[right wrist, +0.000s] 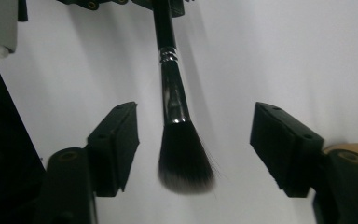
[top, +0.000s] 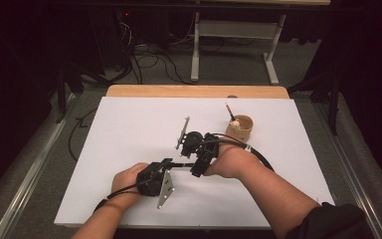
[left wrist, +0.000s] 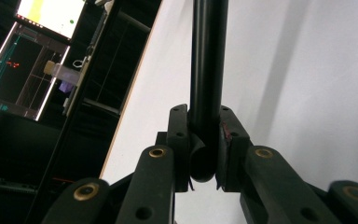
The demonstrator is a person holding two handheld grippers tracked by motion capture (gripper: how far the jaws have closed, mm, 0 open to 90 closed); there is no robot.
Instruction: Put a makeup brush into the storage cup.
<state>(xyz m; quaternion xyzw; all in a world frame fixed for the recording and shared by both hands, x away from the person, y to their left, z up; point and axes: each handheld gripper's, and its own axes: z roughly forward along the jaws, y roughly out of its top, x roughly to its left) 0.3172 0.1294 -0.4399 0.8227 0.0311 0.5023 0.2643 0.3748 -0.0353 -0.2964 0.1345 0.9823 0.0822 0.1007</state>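
Note:
A black makeup brush [right wrist: 173,93] lies level just above the white sheet [top: 129,139], between my two grippers. My left gripper [left wrist: 204,140] is shut on the end of the brush's round black handle [left wrist: 208,70]; in the high view it sits at the lower middle [top: 168,163]. The dark bristle head [right wrist: 185,163] hangs between the jaws of my right gripper [right wrist: 196,123], which stand wide apart and do not touch it. In the high view the right gripper [top: 197,167] faces the left one from the right.
A small wooden cup [top: 239,128] holding another brush and something pale stands right of centre on the sheet. The wooden table edge [top: 194,91] runs behind the sheet. Cables and desk legs lie on the floor beyond. A lit monitor [left wrist: 51,14] shows off to the side.

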